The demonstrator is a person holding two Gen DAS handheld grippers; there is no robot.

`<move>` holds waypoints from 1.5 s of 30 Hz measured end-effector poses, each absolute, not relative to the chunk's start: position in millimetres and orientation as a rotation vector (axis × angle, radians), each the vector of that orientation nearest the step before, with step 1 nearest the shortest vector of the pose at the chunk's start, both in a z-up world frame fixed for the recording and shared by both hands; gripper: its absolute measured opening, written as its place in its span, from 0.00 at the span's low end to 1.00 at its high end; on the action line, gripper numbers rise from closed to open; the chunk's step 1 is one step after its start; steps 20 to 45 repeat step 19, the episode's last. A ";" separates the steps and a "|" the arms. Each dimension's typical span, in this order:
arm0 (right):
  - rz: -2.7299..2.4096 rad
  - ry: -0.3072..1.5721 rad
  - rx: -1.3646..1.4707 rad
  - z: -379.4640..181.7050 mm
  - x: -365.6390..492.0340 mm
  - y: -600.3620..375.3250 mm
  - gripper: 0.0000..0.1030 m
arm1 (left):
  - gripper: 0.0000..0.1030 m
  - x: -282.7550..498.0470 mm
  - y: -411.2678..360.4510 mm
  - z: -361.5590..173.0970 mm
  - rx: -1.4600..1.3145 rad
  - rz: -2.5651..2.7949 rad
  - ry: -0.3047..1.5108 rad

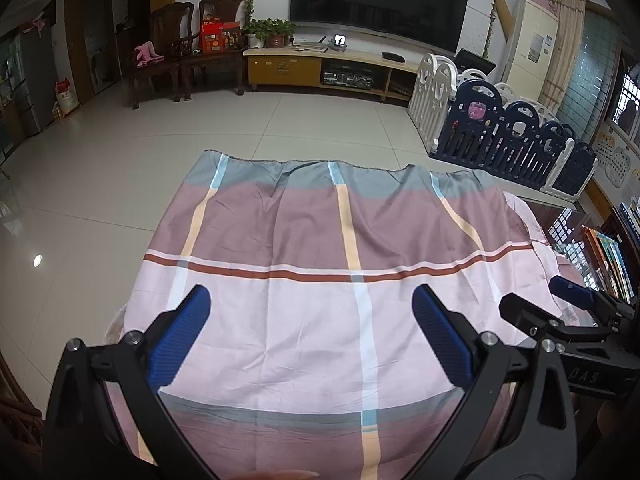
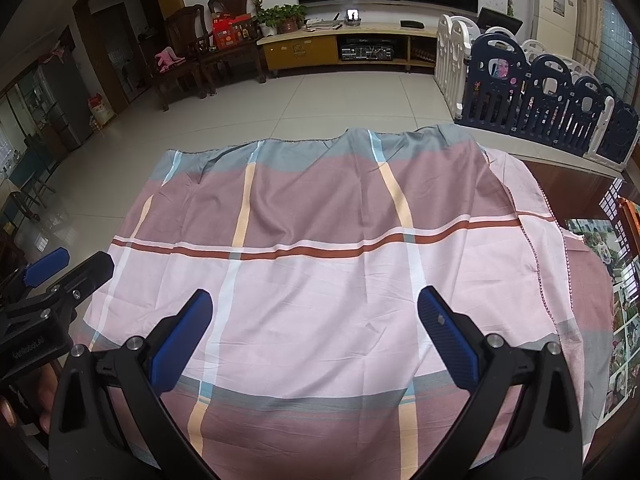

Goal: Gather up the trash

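Note:
A pink, mauve and grey checked cloth (image 1: 312, 248) covers the table in front of me; it also fills the right wrist view (image 2: 320, 240). I see no trash on it in either view. My left gripper (image 1: 310, 300) is open and empty, held above the near part of the cloth. My right gripper (image 2: 314, 304) is open and empty too, beside it on the right. The right gripper shows at the right edge of the left wrist view (image 1: 560, 304), and the left gripper shows at the left edge of the right wrist view (image 2: 60, 272).
Tiled floor (image 1: 120, 184) lies beyond the table. A TV stand (image 1: 320, 66) and wooden chairs (image 1: 188, 52) stand at the far wall. A blue and white playpen fence (image 1: 508, 132) is at the far right. Books (image 1: 608, 256) stand to the right of the table.

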State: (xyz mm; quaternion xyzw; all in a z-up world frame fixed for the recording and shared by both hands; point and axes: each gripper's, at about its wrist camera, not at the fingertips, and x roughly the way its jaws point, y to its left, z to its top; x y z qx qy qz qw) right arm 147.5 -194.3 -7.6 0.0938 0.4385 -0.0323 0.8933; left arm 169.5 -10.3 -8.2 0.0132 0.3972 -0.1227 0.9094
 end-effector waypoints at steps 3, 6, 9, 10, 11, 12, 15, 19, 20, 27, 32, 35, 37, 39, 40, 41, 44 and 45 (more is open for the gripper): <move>-0.069 0.913 0.198 -8.6 147.8 -196.4 0.97 | 0.98 167.6 -8.6 -8.5 0.020 -0.252 0.813; -0.069 0.912 0.199 -8.6 147.7 -196.7 0.97 | 0.98 165.0 -9.0 -9.6 0.043 -0.200 0.805; -0.070 0.913 0.198 -8.5 148.1 -197.4 0.97 | 0.98 164.4 -10.4 -10.7 0.068 -0.184 0.803; -0.070 0.913 0.199 -8.6 148.1 -197.6 0.97 | 0.98 164.6 -10.8 -10.9 0.068 -0.185 0.807; -0.070 0.912 0.197 -8.5 148.1 -197.5 0.97 | 0.98 165.5 -10.9 -11.3 0.068 -0.182 0.814; -0.072 0.911 0.196 -8.6 148.1 -197.8 0.97 | 0.98 166.3 -10.7 -11.5 0.068 -0.179 0.820; -0.074 0.909 0.196 -8.8 147.5 -199.6 0.97 | 0.97 169.0 -7.6 -13.8 0.061 -0.169 0.840; -0.085 0.905 0.190 -7.4 146.5 -208.9 0.97 | 0.97 171.5 -2.8 -15.9 0.049 -0.159 0.851; -0.085 0.905 0.190 -7.4 146.5 -208.9 0.97 | 0.97 171.5 -2.8 -15.9 0.049 -0.159 0.851; -0.085 0.905 0.190 -7.4 146.5 -208.9 0.97 | 0.97 171.5 -2.8 -15.9 0.049 -0.159 0.851; -0.085 0.905 0.190 -7.4 146.5 -208.9 0.97 | 0.97 171.5 -2.8 -15.9 0.049 -0.159 0.851; -0.085 0.905 0.190 -7.4 146.5 -208.9 0.97 | 0.97 171.5 -2.8 -15.9 0.049 -0.159 0.851; -0.085 0.905 0.190 -7.4 146.5 -208.9 0.97 | 0.97 171.5 -2.8 -15.9 0.049 -0.159 0.851; -0.085 0.905 0.190 -7.4 146.5 -208.9 0.97 | 0.97 171.5 -2.8 -15.9 0.049 -0.159 0.851; -0.085 0.905 0.190 -7.4 146.5 -208.9 0.97 | 0.97 171.5 -2.8 -15.9 0.049 -0.159 0.851; -0.085 0.905 0.190 -7.4 146.5 -208.9 0.97 | 0.97 171.5 -2.8 -15.9 0.049 -0.159 0.851; -0.085 0.905 0.190 -7.4 146.5 -208.9 0.97 | 0.97 171.5 -2.8 -15.9 0.049 -0.159 0.851; -0.085 0.905 0.190 -7.4 146.5 -208.9 0.97 | 0.97 171.5 -2.8 -15.9 0.049 -0.159 0.851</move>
